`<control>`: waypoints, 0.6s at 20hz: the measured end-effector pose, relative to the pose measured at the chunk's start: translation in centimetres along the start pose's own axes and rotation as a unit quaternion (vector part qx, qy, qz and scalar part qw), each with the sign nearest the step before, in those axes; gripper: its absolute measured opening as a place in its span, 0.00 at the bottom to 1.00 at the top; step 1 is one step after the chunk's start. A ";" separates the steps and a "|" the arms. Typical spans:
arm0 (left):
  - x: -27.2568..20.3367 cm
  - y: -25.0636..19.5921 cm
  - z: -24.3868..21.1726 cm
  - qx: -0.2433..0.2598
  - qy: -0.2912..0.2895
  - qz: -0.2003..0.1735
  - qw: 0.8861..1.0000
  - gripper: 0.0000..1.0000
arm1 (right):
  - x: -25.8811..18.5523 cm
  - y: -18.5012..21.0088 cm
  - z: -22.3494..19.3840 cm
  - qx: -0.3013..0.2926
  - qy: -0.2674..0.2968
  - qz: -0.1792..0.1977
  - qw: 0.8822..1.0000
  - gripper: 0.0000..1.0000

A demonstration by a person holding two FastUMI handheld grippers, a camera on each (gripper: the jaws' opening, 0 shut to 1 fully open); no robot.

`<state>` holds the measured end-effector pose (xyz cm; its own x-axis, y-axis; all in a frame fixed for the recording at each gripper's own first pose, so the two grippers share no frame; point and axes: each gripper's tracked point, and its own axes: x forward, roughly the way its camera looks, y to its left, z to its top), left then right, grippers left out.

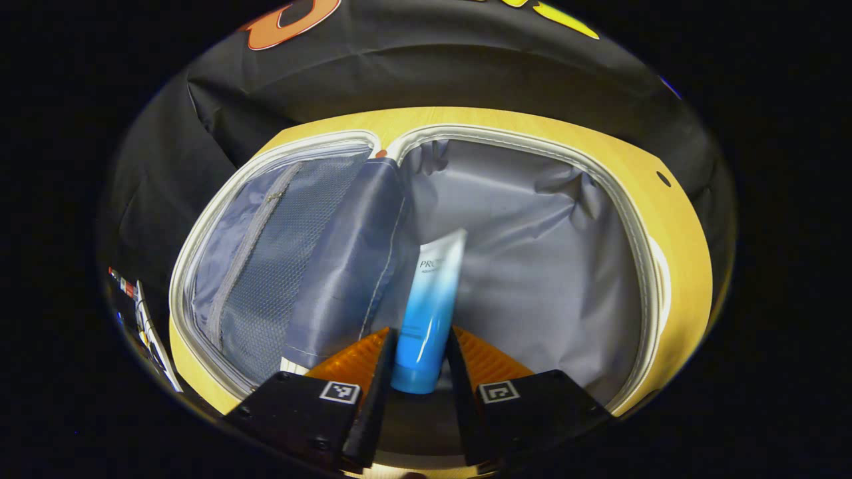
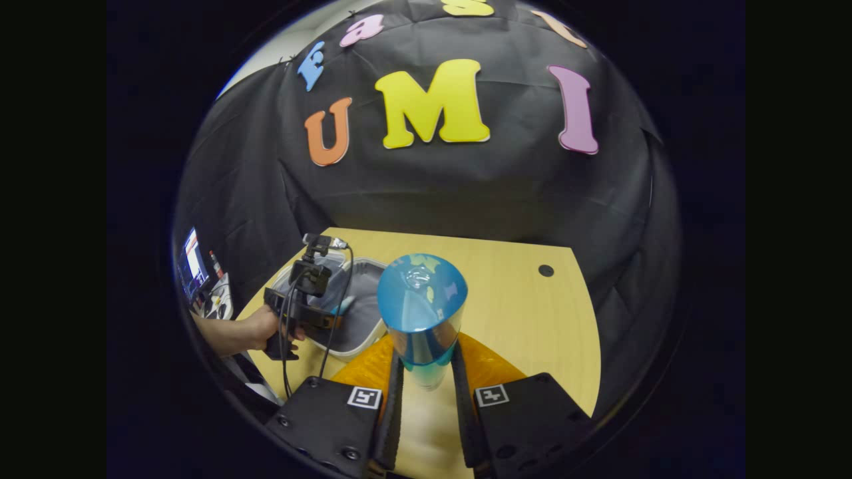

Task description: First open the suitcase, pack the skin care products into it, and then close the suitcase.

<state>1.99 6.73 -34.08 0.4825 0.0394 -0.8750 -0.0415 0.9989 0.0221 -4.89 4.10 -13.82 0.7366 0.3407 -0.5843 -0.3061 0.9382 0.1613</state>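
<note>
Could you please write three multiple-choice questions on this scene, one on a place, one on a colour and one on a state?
1. Where is the suitcase?
A. on the wooden table
B. on the floor
C. on a chair

2. What colour is the lining inside the suitcase?
A. red
B. grey
C. green

3. What is the left gripper doing?
A. hanging open with nothing in it
B. shut on the zip
C. shut on the blue tube

Answers:
1. A, since the right gripper view shows the open case lying on the table.
2. B, since grey cloth covers both halves.
3. C, since both fingers press the sides of the tube, held above the open case.
</note>
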 end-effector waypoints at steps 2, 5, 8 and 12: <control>-0.8 -0.4 0.5 0.002 -0.013 -0.008 1.000 0.63 | 0.7 1.4 0.3 -0.007 -0.001 0.010 1.000 0.34; -4.1 -0.2 2.3 -0.013 -0.067 -0.031 0.997 0.86 | 2.7 4.4 1.0 -0.019 -0.003 0.030 0.999 0.34; -9.4 2.6 4.3 -0.020 -0.146 -0.033 0.989 0.96 | 6.5 8.0 1.7 -0.019 0.005 0.052 0.998 0.34; -14.1 8.4 2.9 -0.031 -0.190 0.000 0.981 0.99 | 13.3 14.6 -0.3 0.007 0.060 0.089 0.994 0.35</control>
<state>-2.66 14.65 -20.19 0.7732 0.0590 -0.6313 -0.0904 0.9958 -0.0175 0.22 22.30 -19.50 0.5945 0.4924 -0.6357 -0.4153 0.8650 0.2817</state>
